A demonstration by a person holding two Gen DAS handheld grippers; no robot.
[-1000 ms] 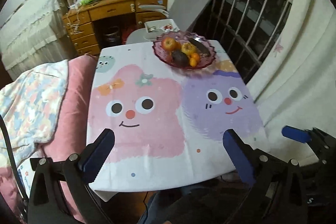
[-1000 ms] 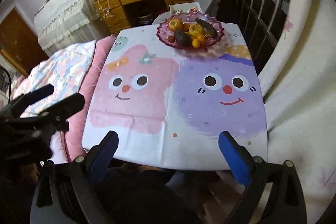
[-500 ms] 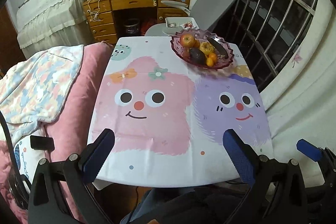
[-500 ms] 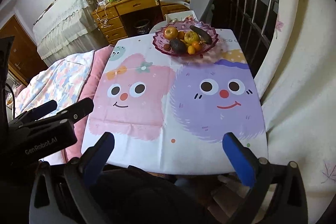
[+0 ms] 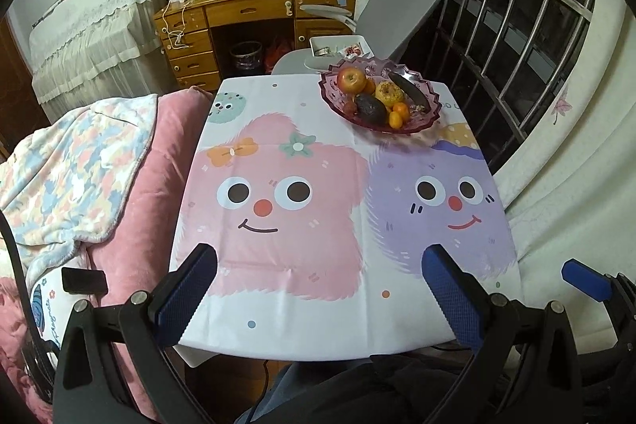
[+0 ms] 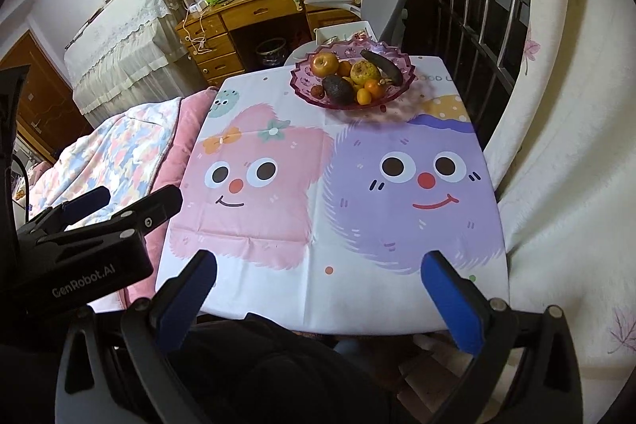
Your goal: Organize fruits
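left gripper (image 5: 318, 289) spread, empty | right gripper (image 6: 318, 285) jaws just opened wide, empty | scalloped purple glass fruit bowl (image 5: 427, 114) far right on table | reach forward level, approach fruit from above

The left gripper (image 5: 320, 289) is held over the near edge of the table (image 5: 278, 328), tilted downward, its blue-padded jaws spread wide with nothing between them. The right gripper (image 6: 318, 289) is held beside it, likewise tilted downward, jaws just opened fully and empty.
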